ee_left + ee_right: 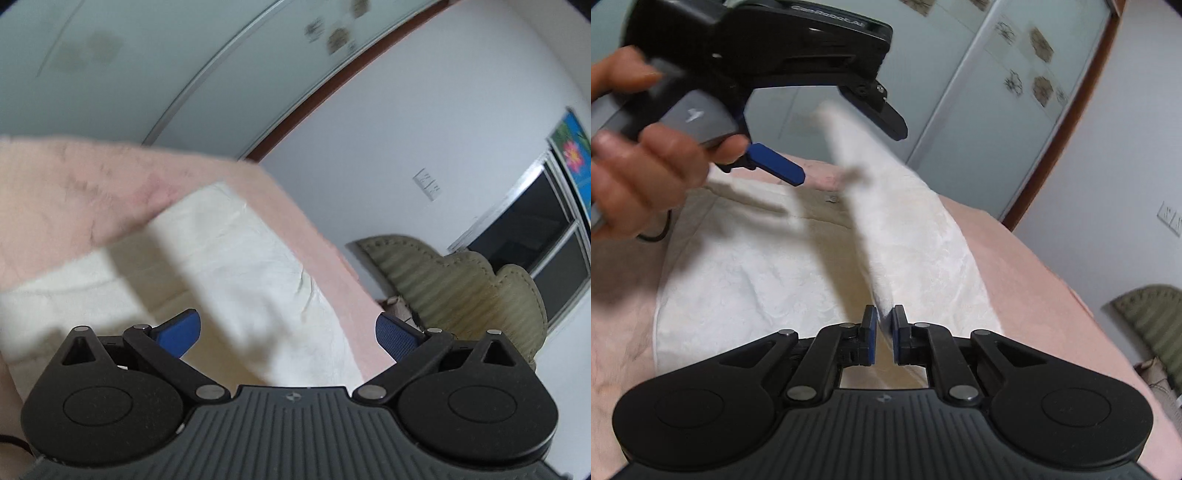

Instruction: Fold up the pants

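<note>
Right gripper (884,328), bottom centre of its own view, has its blue pads pinched on a raised ridge of the white pants (768,273); the cloth runs up from the jaws twd the upper middle of the frame as a lifted fold, w/ the rest lying flat on the pink blanket (1034,280) left of centre. Looks like a leg or side being carried over the other half. To do it well, I'd judge: keep the pinch tight, carry the fold low and across so the edge lands on the far edge, no bunching under. Left gripper (288,332), bottom of the left wrist view, has jaws spread wide, nothing btwn them; pants fill the mid frame below it, a pink blanket flap lies over them at upper left. In the right view the same gripper sits upper left in a hand (646,173), above the waist end, so it's free to pin or smooth the cloth. Further off: a green padded chair (461,288) at right, a dark window (535,236), a wall switch (427,183) and glass doors (1015,74) behind. Chair sits close to the blanket edge, maybe in the way; blanket flap on the pants could snag the fold.
</note>
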### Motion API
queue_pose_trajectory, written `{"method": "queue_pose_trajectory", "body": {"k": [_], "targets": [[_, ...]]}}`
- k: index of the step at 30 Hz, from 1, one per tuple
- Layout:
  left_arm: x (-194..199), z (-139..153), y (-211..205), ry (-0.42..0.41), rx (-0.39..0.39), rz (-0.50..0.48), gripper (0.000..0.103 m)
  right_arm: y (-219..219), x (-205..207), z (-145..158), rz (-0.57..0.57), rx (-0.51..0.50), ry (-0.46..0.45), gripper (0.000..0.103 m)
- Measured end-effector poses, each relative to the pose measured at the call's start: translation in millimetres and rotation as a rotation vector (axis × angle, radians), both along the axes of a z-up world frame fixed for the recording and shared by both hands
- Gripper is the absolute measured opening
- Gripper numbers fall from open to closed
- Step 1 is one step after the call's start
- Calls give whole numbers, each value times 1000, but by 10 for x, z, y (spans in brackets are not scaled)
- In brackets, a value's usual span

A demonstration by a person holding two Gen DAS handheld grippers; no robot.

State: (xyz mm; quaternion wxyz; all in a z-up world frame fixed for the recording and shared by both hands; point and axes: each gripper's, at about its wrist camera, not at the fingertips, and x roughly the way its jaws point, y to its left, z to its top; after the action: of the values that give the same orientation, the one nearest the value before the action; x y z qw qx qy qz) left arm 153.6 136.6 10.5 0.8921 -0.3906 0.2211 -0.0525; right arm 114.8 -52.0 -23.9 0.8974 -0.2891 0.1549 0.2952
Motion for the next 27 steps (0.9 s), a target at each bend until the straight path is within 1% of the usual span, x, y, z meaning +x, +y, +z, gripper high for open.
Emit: {"method": "queue_pose_trajectory", "body": {"k": [5,7,8,10,12,14,17,18,20,21,23,24,25,26,27], "targets": [[335,-230,120,155,-109,23,101,-11,-27,-97,-6,-30,3,9],[382,-293,175,146,-143,24,102,-14,-58,-139,-24,-84,-41,9],[379,-306,190,132,-147,18,102,-9,-72,-174,-39,-134,-79,11],[382,-361,211,133,-157,-16,102,-39,-104,-228,-50,-213,-129,20],[320,-409,239,132,-184,-57,102,-83,-119,-266,-53,-276,-152,39],[246,-461,236,110,-203,-81,102,-138,-144,-312,-65,-349,-193,51],[143,-490,246,132,-240,-60,102,-194,-137,-413,-87,-456,-254,51],[127,-497,257,140,-246,-59,102,-206,-106,-435,-95,-466,-260,51],[174,-494,232,155,-239,-37,102,-190,-13,-455,-116,-447,-250,48],[174,-485,206,154,-232,-27,102,-169,35,-465,-114,-439,-251,31],[229,-461,152,149,-197,-28,102,-93,115,-516,-98,-449,-249,16],[260,-460,146,146,-190,-33,102,-71,128,-512,-95,-438,-254,13],[253,-456,131,142,-186,-30,102,-78,135,-467,-102,-400,-251,12],[282,-461,132,143,-187,-22,102,-115,150,-381,-114,-339,-232,11],[309,-456,120,145,-189,-10,101,-194,148,-272,-131,-255,-206,9]]}}
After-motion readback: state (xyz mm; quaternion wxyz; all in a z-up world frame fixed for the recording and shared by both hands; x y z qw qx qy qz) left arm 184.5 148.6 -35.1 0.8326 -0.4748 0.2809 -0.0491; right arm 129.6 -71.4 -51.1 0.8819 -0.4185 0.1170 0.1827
